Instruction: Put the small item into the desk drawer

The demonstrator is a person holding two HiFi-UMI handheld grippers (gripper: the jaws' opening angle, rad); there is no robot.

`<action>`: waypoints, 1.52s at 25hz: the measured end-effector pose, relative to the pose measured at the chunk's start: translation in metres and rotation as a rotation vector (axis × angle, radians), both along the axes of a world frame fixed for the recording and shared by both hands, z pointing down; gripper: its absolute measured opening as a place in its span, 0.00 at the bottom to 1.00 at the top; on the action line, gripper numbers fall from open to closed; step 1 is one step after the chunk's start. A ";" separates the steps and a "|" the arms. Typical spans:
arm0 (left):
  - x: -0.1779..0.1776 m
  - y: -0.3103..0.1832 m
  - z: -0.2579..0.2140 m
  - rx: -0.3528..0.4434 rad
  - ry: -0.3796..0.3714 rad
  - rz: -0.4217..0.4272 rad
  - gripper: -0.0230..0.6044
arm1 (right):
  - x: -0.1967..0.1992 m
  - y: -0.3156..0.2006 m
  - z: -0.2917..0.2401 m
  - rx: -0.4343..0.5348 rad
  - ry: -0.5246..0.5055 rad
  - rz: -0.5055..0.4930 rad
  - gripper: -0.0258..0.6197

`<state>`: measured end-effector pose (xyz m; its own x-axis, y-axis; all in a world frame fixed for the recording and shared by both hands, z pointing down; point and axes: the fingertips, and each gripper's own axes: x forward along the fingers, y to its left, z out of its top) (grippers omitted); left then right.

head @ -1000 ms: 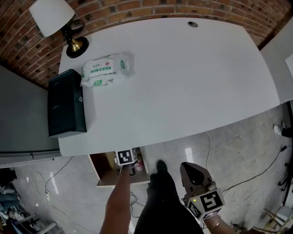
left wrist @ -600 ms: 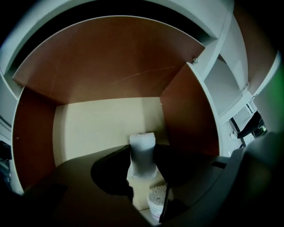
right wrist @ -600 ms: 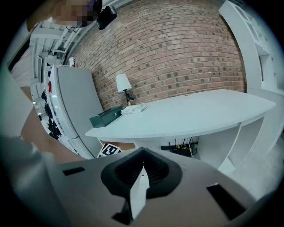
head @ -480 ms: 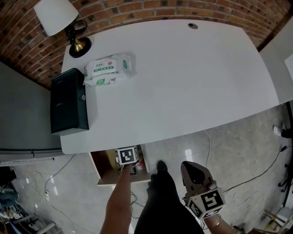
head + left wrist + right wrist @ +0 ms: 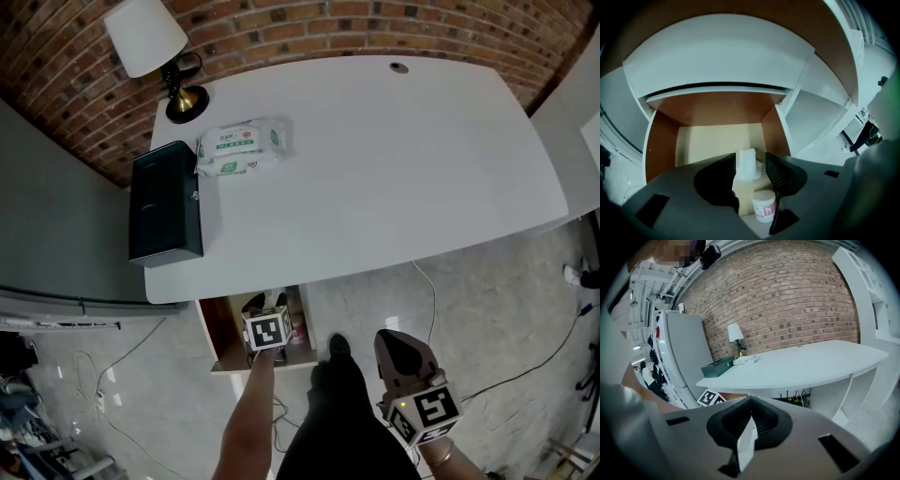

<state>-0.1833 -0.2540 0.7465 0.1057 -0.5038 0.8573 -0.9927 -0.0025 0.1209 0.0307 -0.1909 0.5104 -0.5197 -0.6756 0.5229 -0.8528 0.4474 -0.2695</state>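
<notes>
Under the white desk the drawer stands pulled out, with brown walls and a pale bottom. A tan tissue box with a white tissue sticking up sits inside. Against it stands a small white tub of cotton swabs with a pink label, also visible as a pinkish tub. My left gripper hangs over it; its jaws have just been opening and stand apart, touching nothing. My right gripper is low beside the person's leg, shut on a thin white slip.
A lamp, a dark green box and wet-wipe packs fill the desk's left end. Cables trail over the tiled floor. The person's shoe is next to the drawer. A grey cabinet flanks the desk.
The left gripper has lifted out of the drawer and looks larger over it. The head view has swung, so the desk sits further right. The right gripper has shifted slightly.
</notes>
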 end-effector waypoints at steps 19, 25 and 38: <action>-0.007 0.051 -0.164 0.289 -0.004 0.031 0.24 | -0.018 0.040 -0.065 0.137 -0.050 0.016 0.05; -0.012 0.073 -0.227 0.395 0.003 0.053 0.20 | -0.023 0.054 -0.090 0.169 -0.060 0.030 0.05; -0.024 0.128 -0.323 0.578 -0.002 0.050 0.13 | -0.030 0.081 -0.131 0.245 -0.081 0.016 0.05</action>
